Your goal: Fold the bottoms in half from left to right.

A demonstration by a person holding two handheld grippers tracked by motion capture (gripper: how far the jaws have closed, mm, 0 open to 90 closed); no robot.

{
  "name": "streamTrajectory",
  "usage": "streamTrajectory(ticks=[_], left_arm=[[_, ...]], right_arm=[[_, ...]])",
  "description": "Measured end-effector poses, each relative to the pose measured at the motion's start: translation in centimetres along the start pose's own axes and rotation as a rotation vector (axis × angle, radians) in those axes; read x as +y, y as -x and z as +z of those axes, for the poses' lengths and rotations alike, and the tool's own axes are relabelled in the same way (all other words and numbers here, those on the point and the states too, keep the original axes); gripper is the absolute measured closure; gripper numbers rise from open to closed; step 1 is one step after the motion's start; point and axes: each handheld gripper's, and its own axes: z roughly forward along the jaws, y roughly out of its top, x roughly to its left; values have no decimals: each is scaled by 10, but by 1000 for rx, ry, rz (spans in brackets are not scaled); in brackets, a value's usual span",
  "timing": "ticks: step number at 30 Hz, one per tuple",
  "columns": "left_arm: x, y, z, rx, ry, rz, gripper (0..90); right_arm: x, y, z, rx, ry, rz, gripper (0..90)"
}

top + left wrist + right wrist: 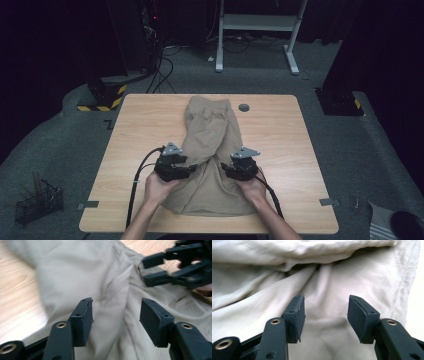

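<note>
Both grippers stand with jaws apart and empty: left gripper [191,170] and right gripper [225,169] face each other over the beige trousers [210,150], a soft, creased, folded garment lying along the middle of the wooden table [140,130], its cloth spread beneath and between them

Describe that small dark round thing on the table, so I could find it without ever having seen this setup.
Start at the wooden table and find the tan garment lying down its middle. Follow the garment to its far end, away from the person's hands; just off its right side sits a small grey round disc in the tabletop. It is the sole round, dark spot on the bare wood, apart from the cloth.
</note>
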Motion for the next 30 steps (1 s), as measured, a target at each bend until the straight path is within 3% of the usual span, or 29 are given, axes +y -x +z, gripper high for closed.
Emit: streamTrajectory(ticks=[3,6,9,12,14,20,25,28,30], left_arm=[[-13,-4,-3,15,0,-24,407],[-21,-5,5,47,-49,-1,429],[-23,-5,17,103,-100,46,618],[-19,-9,22,96,-111,20,831],[-13,-7,20,95,-92,26,885],[12,7,17,72,-1,51,894],[19,24,43,33,-37,87,888],[21,33,51,-12,-39,79,767],[21,39,44,-22,-18,103,674]], right_arm=[[-5,-10,-4,29,1,-27,479],[-8,-18,1,43,-31,-45,478],[-11,-20,11,37,-65,-51,481],[-8,-22,15,25,-65,-57,483],[-4,-21,20,14,-64,-46,484],[16,-18,45,-36,-62,-23,487],[31,-17,64,-79,-59,-19,489],[33,-13,67,-67,-61,0,486],[30,-11,63,-64,-63,-9,477]])
